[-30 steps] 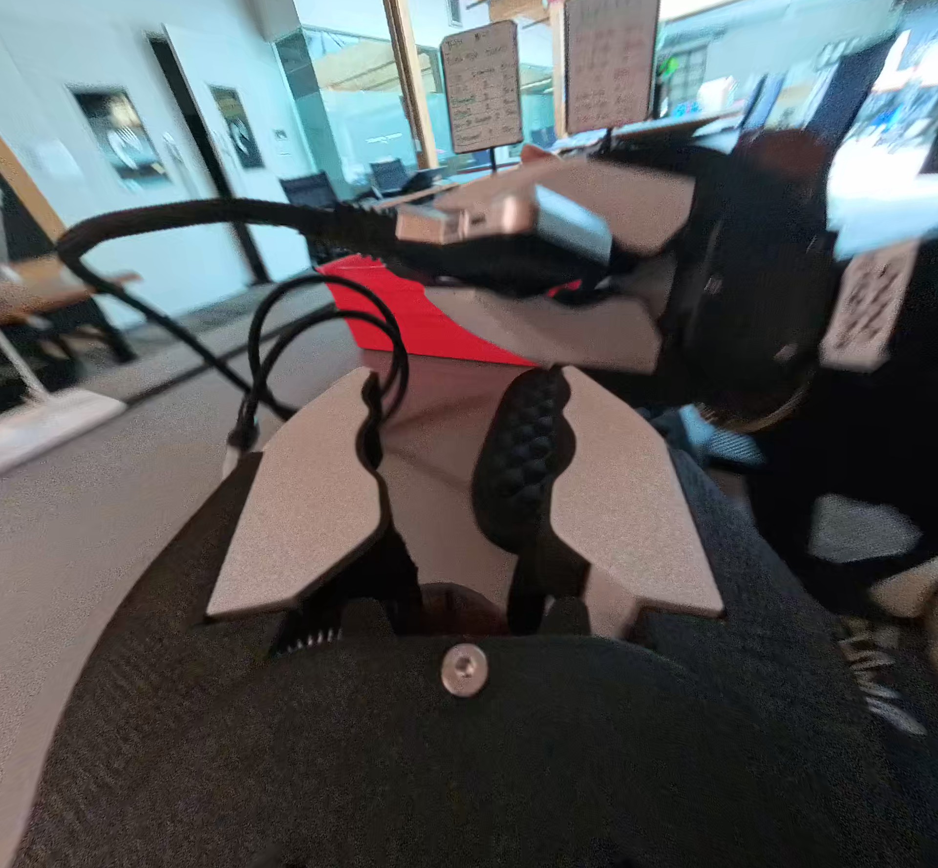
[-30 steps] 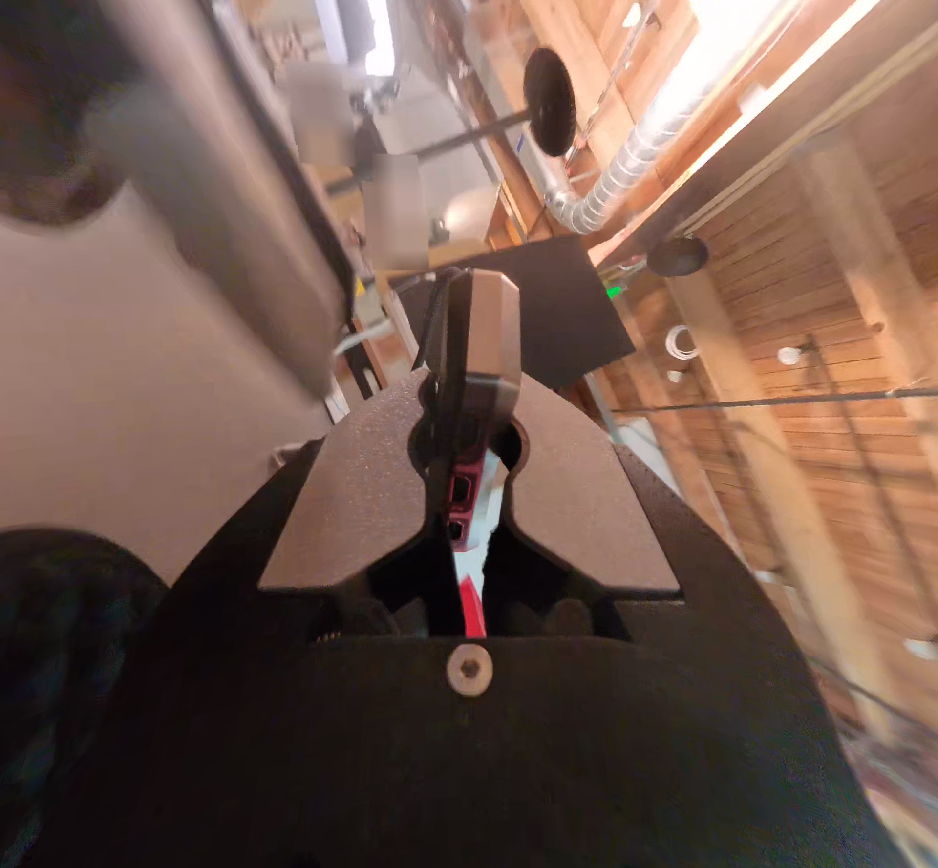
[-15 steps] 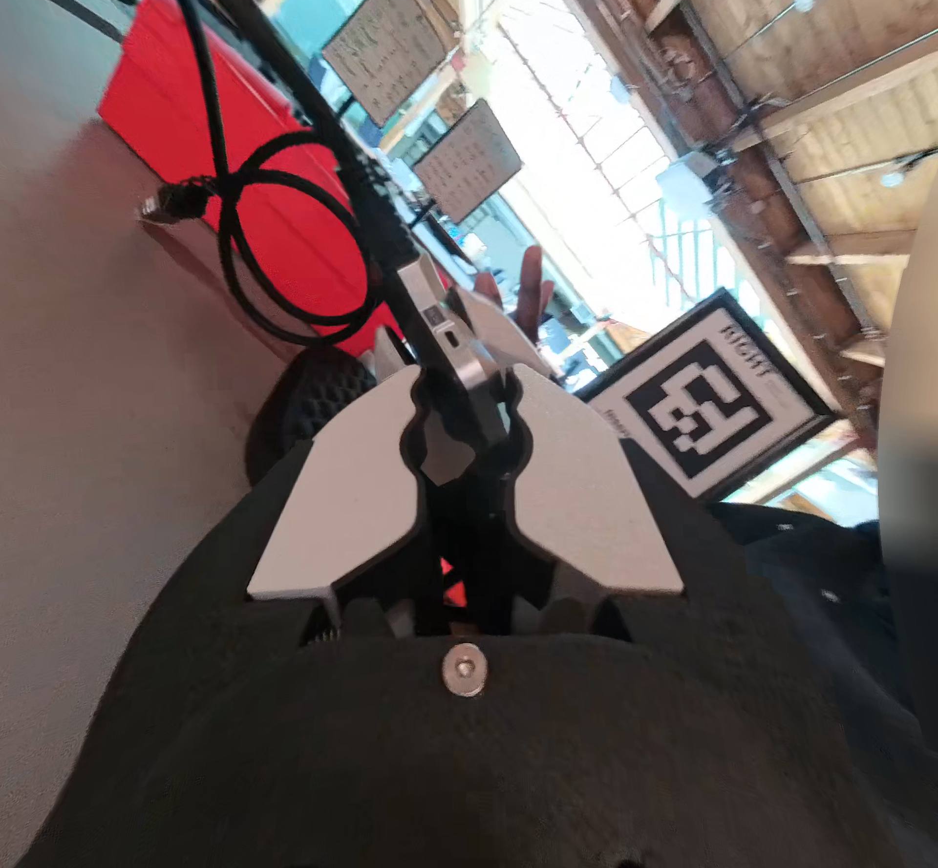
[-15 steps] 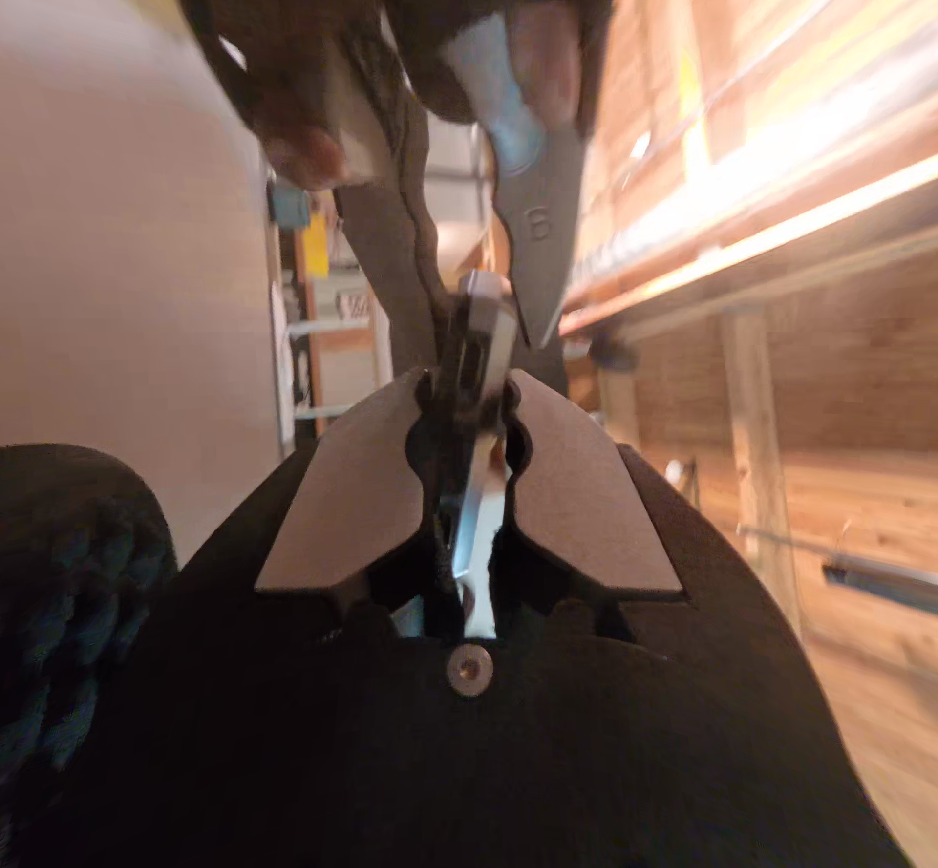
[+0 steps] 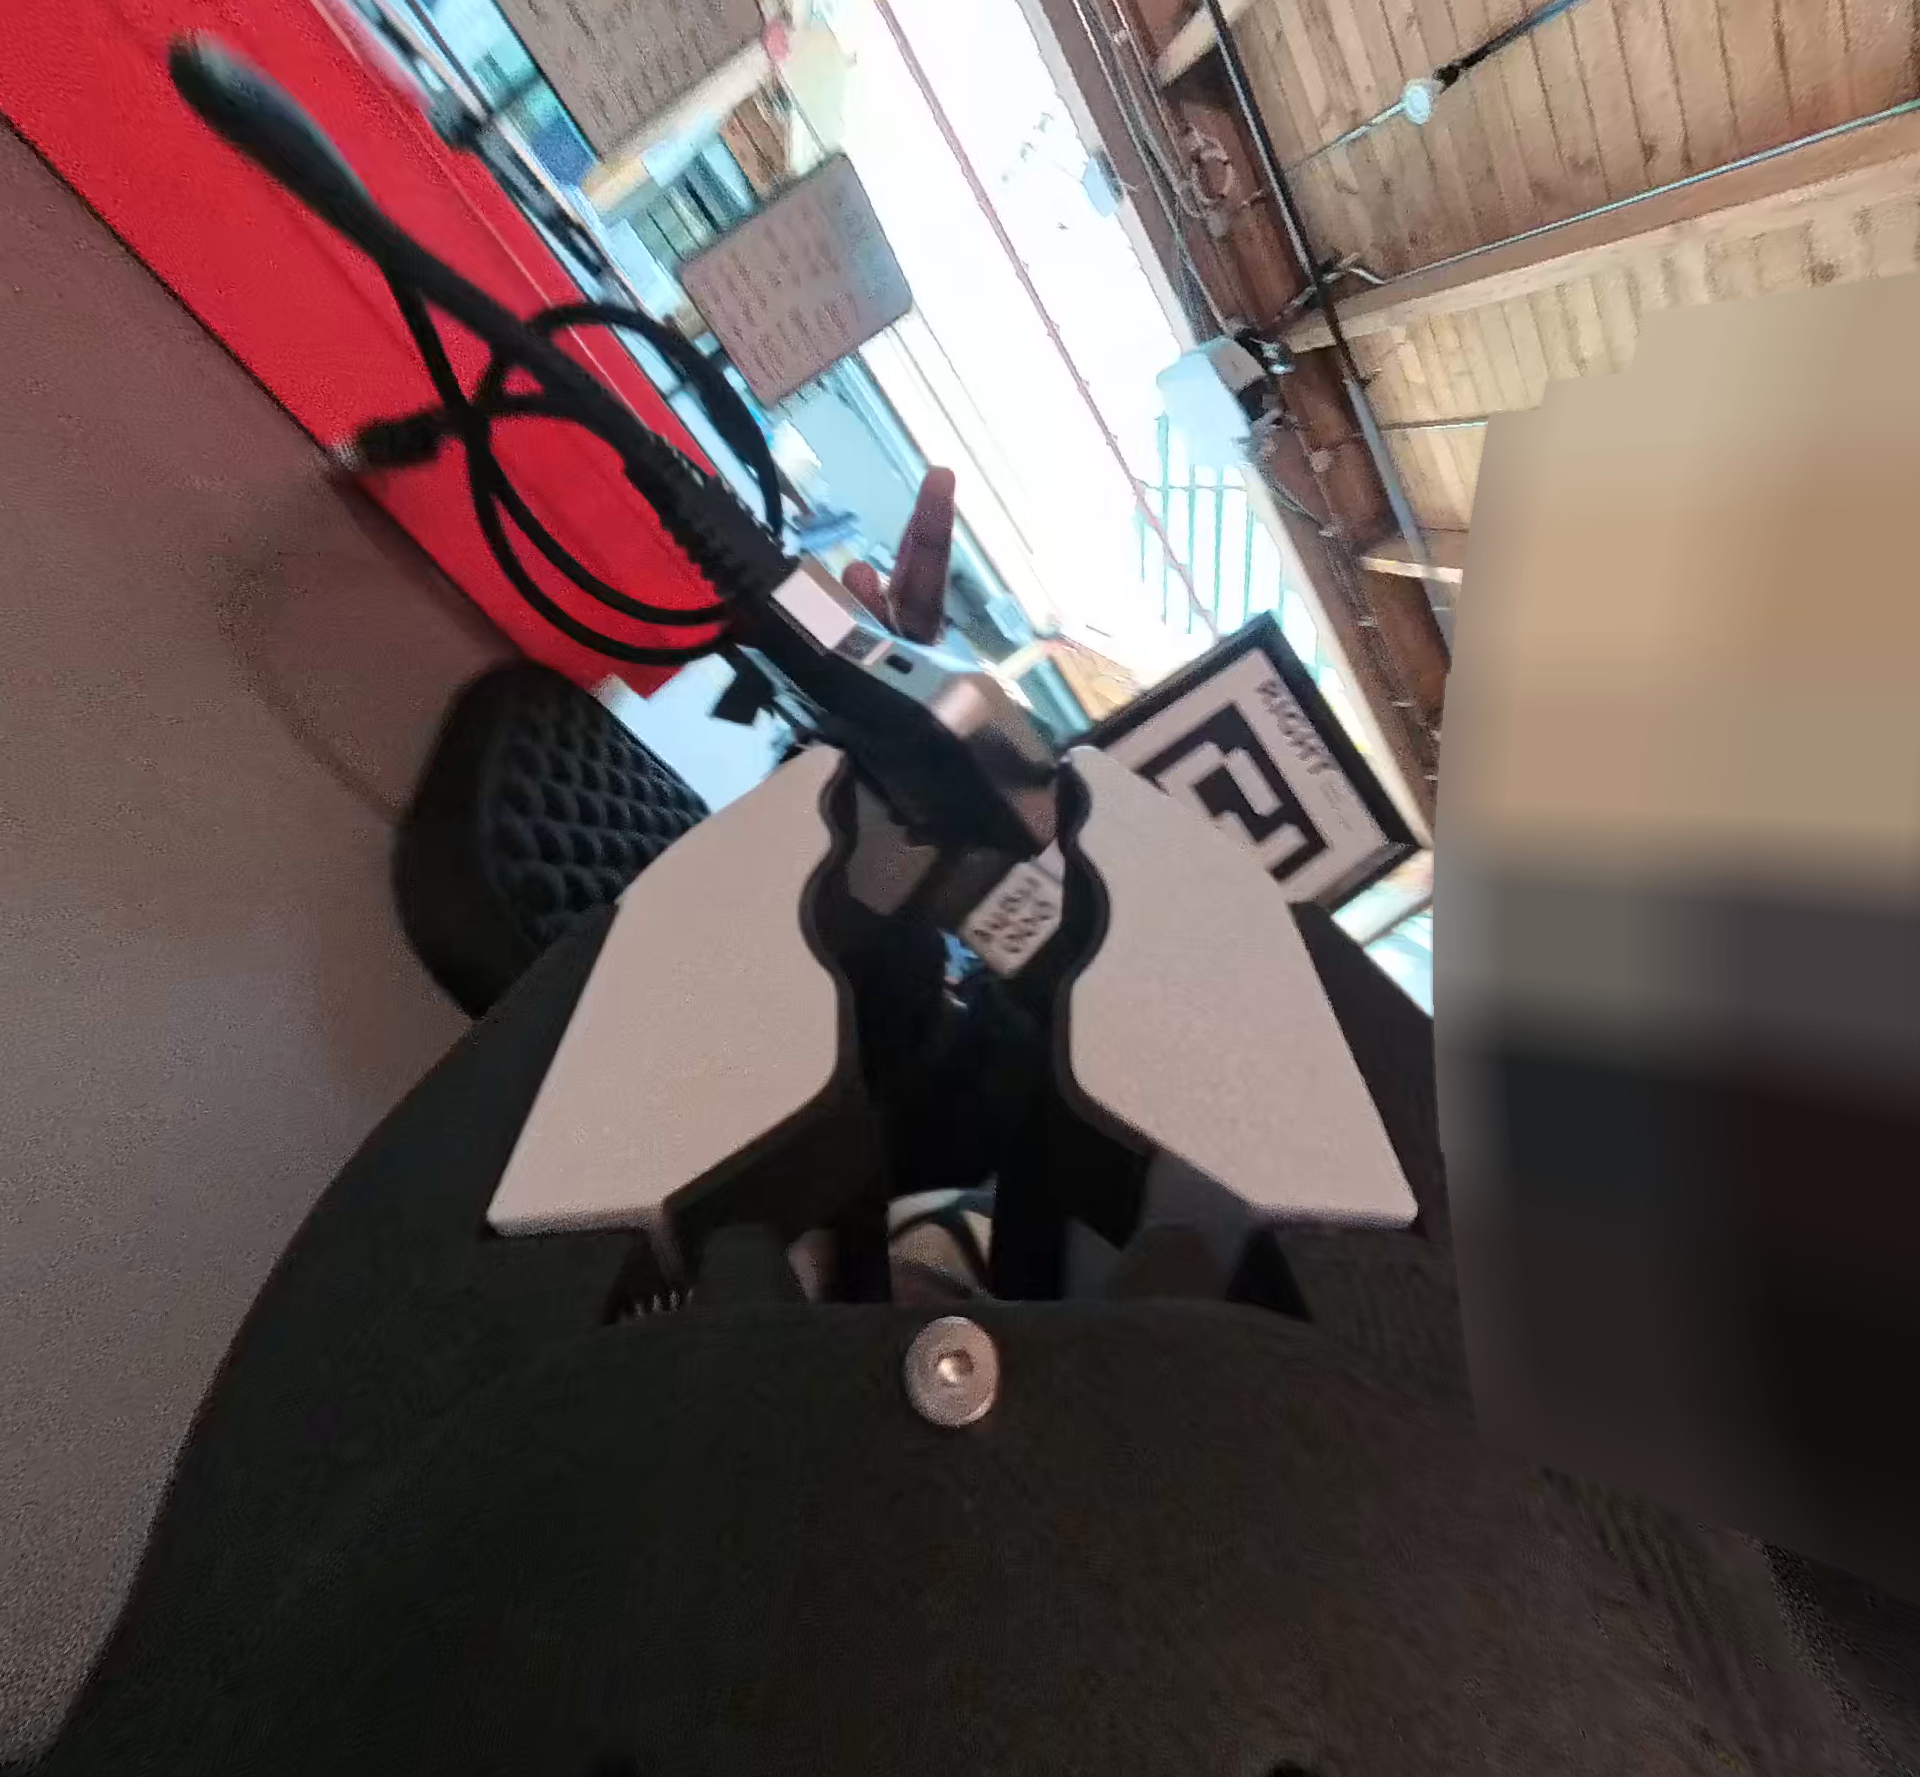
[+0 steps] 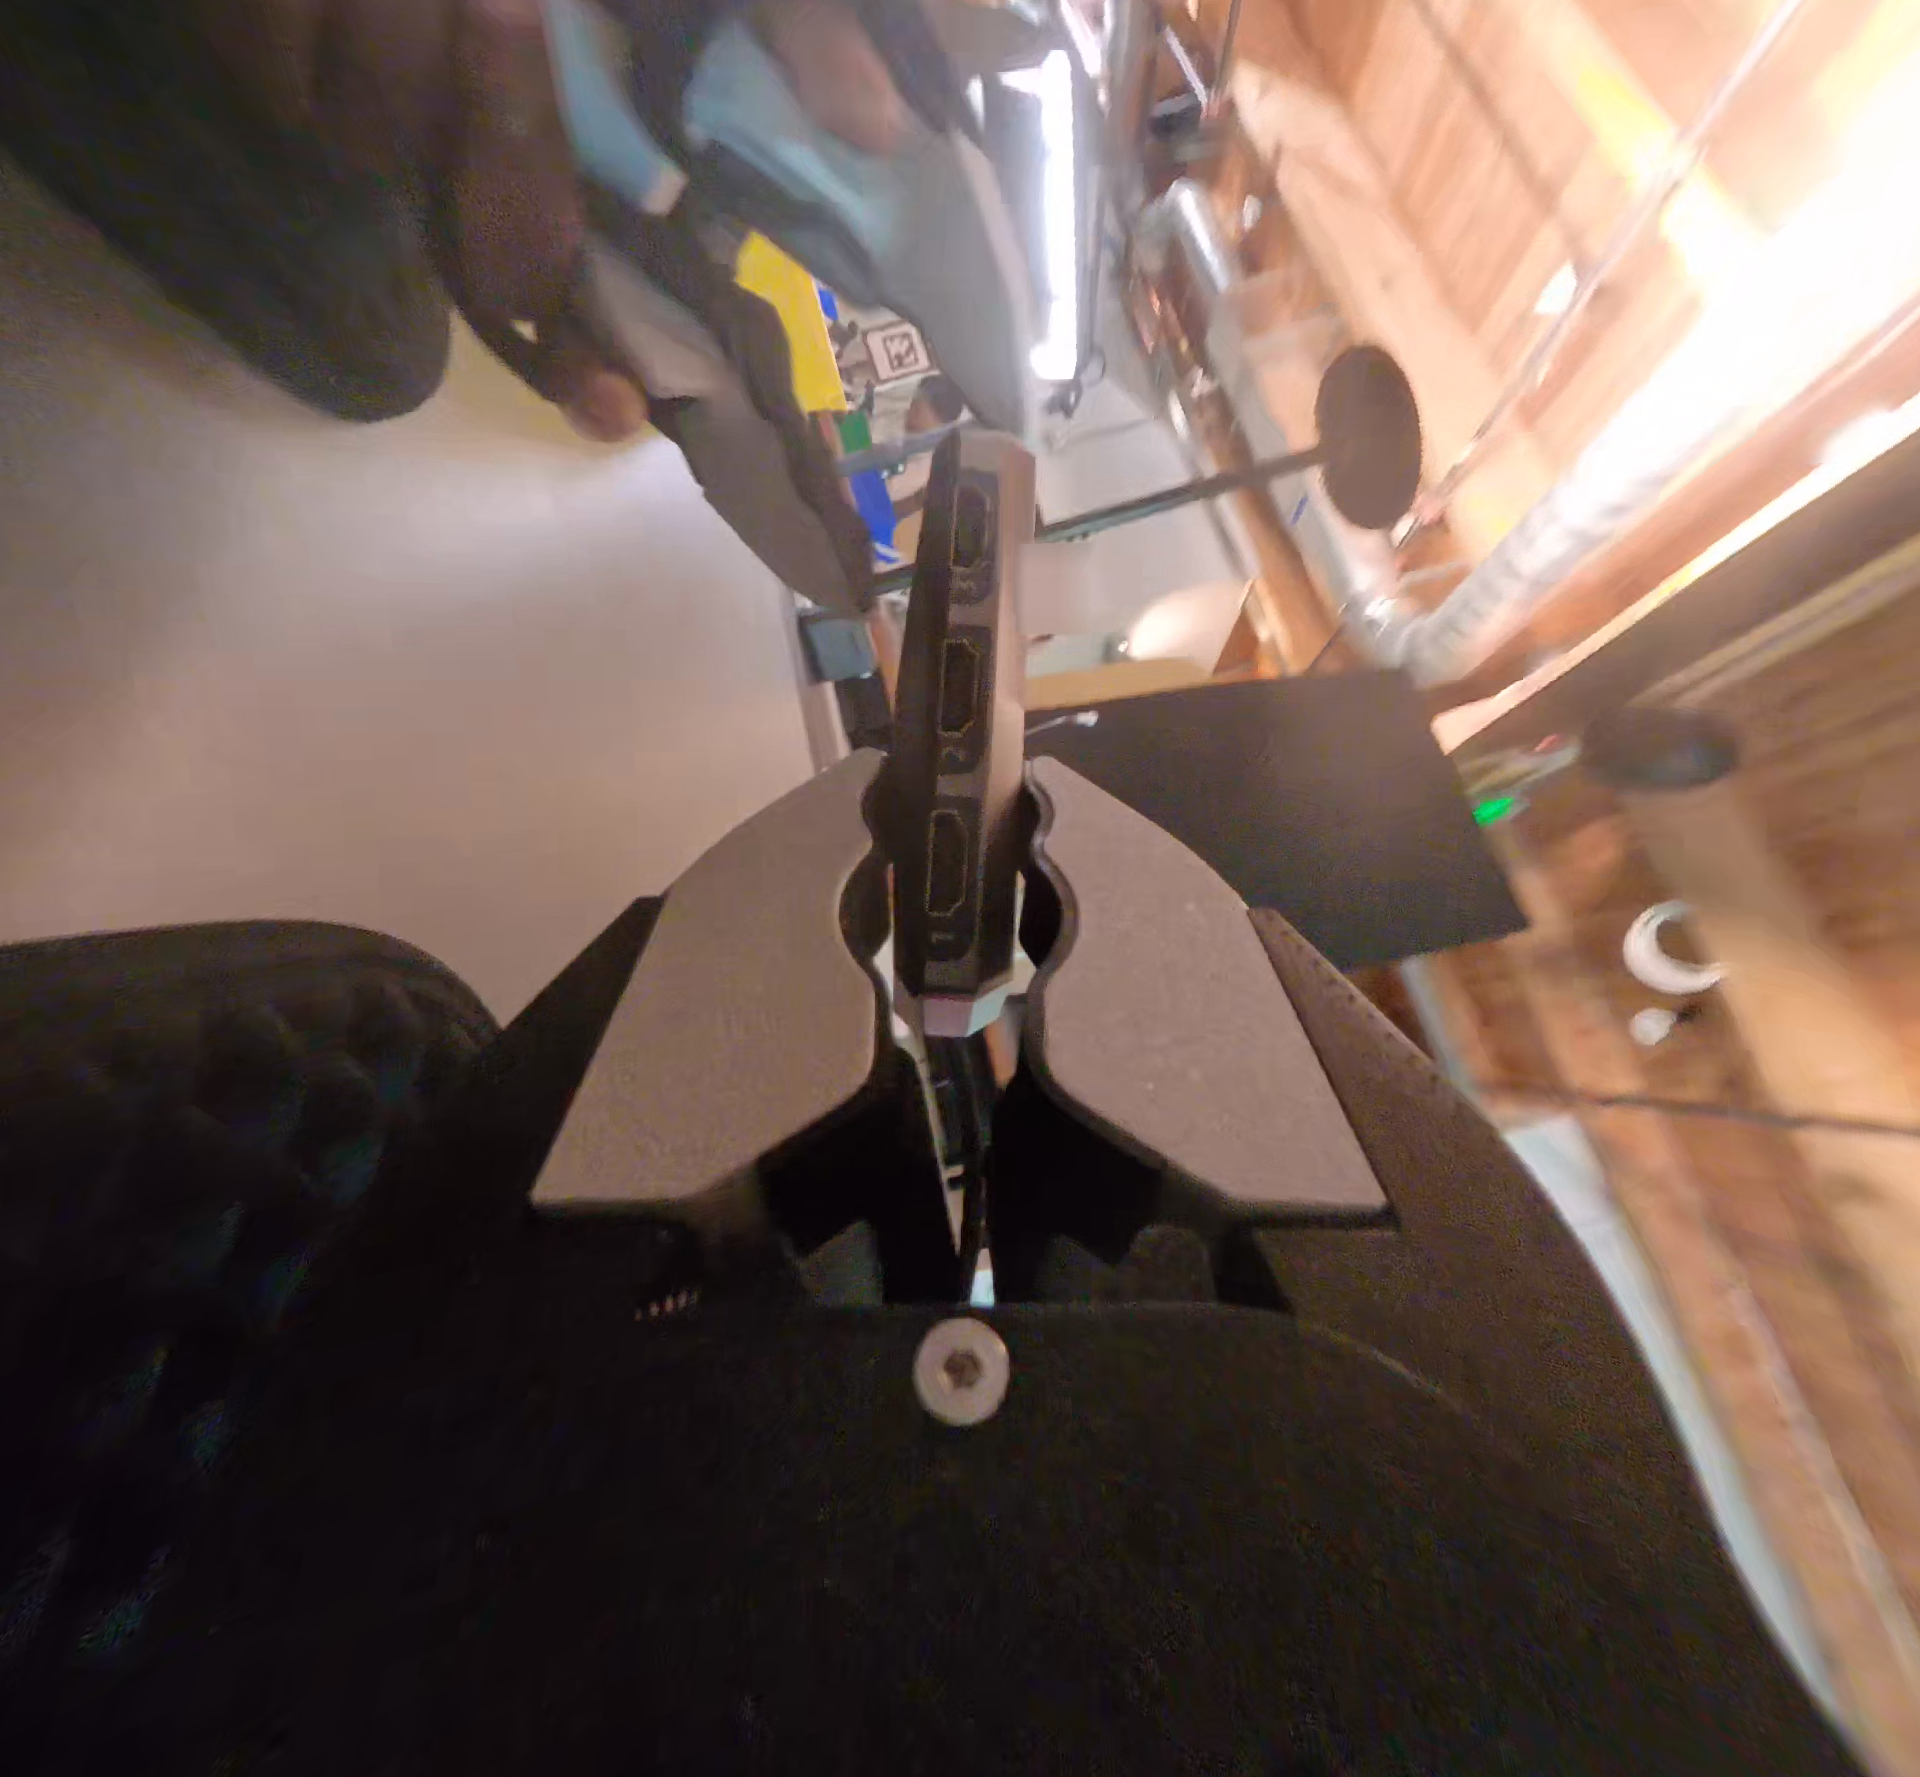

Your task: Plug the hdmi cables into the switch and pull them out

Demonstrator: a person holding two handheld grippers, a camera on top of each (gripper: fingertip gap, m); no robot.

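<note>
The grey HDMI switch (image 6: 961, 678) stands edge-on in my right gripper (image 6: 951, 771), which is shut on it. Three ports along its edge show nothing plugged in. My left gripper (image 5: 951, 771) is shut on the other end of the switch (image 5: 914, 688), facing the right gripper. Its fingers (image 6: 769, 480) show beside the switch's far end in the right wrist view, held by a hand. A black braided cable (image 5: 582, 418) leaves the switch, loops, and ends in a plug (image 5: 390, 444) lying on the table.
A red box (image 5: 208, 169) stands on the grey table (image 5: 156, 792) behind the cable loop. A black round textured object (image 5: 540, 844) sits by my left gripper. The right gripper's marker tag (image 5: 1268, 771) is close ahead. A person's hand (image 6: 416, 117) is above the switch.
A second ago my left gripper was open and apart from the switch. It has since closed on the switch's end. The right gripper has turned so the ports face its camera.
</note>
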